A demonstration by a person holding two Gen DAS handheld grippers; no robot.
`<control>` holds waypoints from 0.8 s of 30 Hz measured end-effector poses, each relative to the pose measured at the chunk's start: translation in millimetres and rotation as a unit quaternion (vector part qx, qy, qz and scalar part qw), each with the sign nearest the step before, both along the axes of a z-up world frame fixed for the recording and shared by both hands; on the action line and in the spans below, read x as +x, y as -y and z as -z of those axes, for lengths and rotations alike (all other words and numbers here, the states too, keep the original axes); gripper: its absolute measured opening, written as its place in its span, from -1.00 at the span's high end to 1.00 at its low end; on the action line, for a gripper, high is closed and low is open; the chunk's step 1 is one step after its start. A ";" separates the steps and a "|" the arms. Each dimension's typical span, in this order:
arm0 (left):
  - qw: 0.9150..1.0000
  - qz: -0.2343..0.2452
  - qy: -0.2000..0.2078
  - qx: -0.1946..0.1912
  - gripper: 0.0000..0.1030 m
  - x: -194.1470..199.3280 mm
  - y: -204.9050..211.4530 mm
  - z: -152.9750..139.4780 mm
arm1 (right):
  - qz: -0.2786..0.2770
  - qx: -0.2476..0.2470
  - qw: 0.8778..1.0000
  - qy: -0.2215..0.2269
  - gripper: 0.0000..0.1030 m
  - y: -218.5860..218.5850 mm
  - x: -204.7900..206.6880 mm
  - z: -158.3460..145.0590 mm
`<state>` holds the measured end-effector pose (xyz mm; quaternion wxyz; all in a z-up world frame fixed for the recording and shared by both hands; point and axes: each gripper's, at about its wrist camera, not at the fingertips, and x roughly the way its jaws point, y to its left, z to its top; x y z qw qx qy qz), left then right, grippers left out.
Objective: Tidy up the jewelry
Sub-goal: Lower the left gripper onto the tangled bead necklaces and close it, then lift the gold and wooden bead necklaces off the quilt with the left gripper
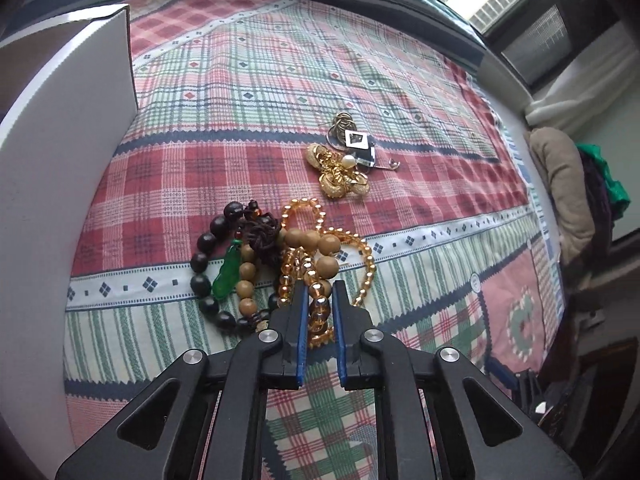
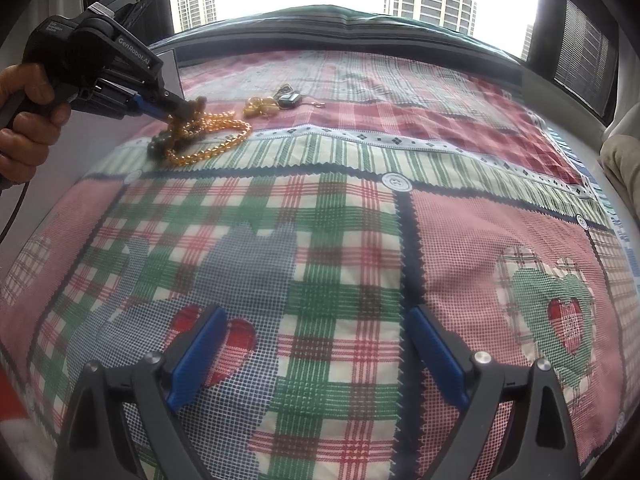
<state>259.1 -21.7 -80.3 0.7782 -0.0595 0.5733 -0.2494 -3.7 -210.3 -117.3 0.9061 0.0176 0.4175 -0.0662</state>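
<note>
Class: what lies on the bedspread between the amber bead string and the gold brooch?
Nothing: between bead string and brooch only bare checked bedspread shows, in the left wrist view.

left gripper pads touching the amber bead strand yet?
Touching. The left wrist view shows the left gripper with both blue pads pressed against the amber bead strand, no gap either side.

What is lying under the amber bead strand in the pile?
The amber bead strand overlaps tan wooden beads and the plaid cloth. Anything deeper in the pile is covered.
</note>
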 end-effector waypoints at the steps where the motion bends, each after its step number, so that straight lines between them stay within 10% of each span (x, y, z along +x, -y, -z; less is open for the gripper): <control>1: 1.000 0.002 0.003 -0.002 0.81 -5.7 -2.9 0.0 | 0.000 0.000 1.000 0.000 -0.84 -0.2 0.4 0.0; 24: 0.992 0.117 0.048 0.001 0.80 -154.3 1.6 6.9 | -0.001 -0.001 1.000 0.003 -0.85 0.0 -1.3 1.0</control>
